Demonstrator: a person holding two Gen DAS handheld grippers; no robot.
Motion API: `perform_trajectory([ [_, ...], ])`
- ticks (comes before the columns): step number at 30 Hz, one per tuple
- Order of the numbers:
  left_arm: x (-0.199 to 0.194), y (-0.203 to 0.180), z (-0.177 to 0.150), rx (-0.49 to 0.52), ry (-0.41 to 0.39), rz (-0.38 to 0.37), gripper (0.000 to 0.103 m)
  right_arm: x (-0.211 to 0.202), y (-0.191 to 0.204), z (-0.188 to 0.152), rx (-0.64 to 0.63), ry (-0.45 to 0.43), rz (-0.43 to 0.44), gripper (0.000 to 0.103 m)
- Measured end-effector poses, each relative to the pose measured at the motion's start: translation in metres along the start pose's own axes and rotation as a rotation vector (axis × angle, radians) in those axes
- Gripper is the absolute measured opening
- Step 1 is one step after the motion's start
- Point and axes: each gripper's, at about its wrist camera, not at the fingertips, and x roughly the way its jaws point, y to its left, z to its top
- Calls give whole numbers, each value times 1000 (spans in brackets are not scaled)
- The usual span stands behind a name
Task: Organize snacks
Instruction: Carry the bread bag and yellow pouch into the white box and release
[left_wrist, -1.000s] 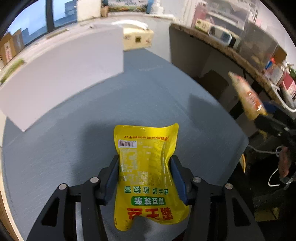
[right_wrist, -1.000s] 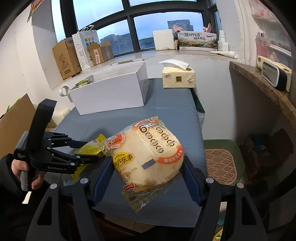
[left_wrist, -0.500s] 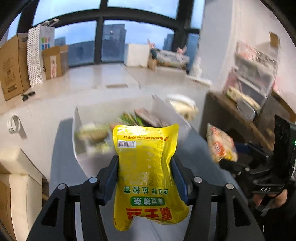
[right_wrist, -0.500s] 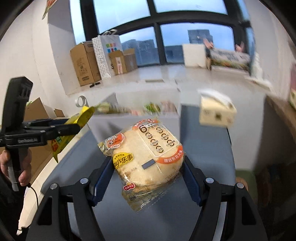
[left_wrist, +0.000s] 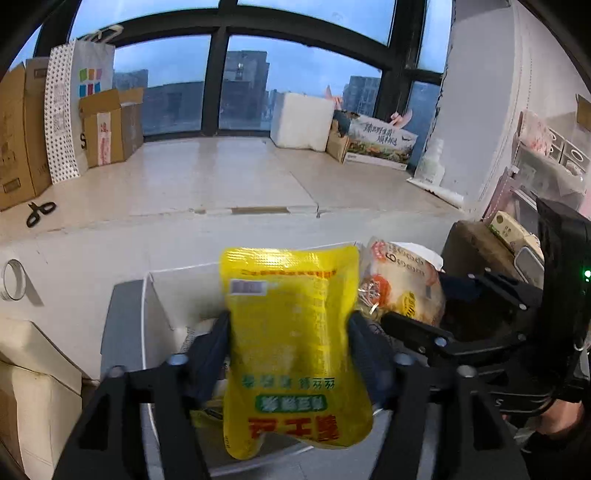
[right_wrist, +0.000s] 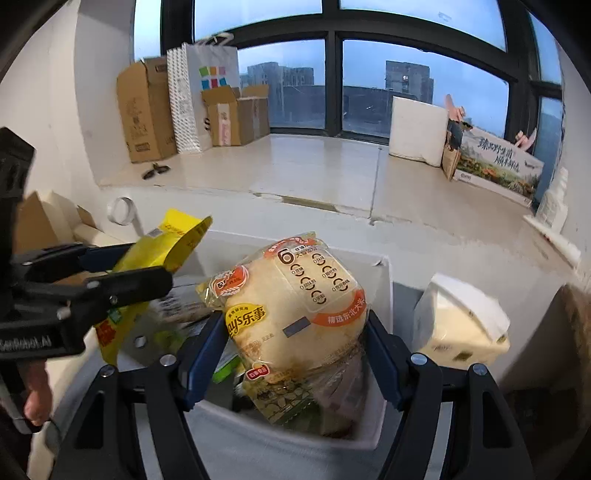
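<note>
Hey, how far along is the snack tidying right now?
Done: some packets already lie in the white box. In hand: the left gripper hangs above the box, its jaws have just been opening, and the yellow pouch is between them. The right gripper is clamped on the flatbread pack over it. Left: both packs must land inside.

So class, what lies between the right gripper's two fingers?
The round bread pack sits between the fingers of the right gripper, above the white box, clearest in the right wrist view.
</note>
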Motion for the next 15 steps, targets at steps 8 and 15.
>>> perform_trajectory([
  [8, -11, 13, -2, -30, -46, -52, 103, 27, -10, -3, 8, 34, -41, 103],
  [15, -49, -2, -6, 24, -121, 44, 103, 21, -25, -14, 75, 30, -62, 103],
])
